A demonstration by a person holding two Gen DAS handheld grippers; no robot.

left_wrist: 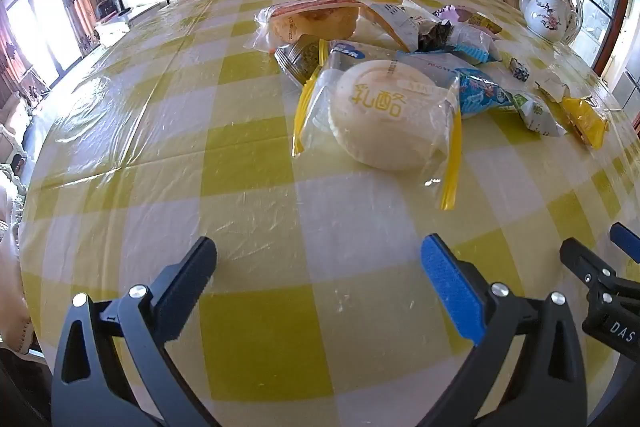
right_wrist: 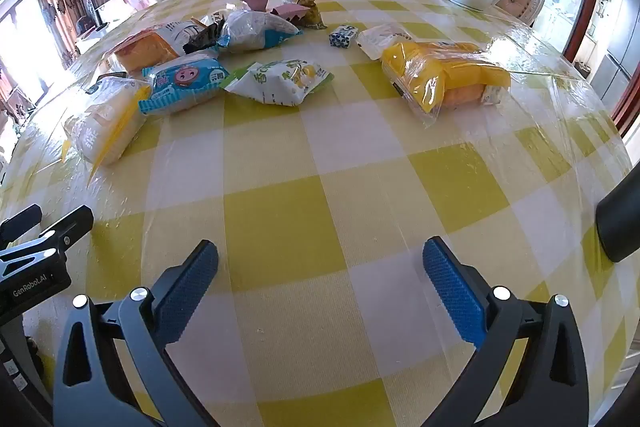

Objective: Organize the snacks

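left wrist view finds my left gripper [left_wrist: 318,281] and right gripper [right_wrist: 320,283] both spread and empty, held back from the snacks [left_wrist: 394,115] heaped mid-table [right_wrist: 280,211], nothing sorted yet.

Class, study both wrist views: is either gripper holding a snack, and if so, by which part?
Nothing is held. The left gripper and right gripper are both open over the tablecloth, short of the snacks.

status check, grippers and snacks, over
Left gripper open, empty. Right gripper open, empty. Snack pile loose on table, untouched. Nothing between grippers and snacks.
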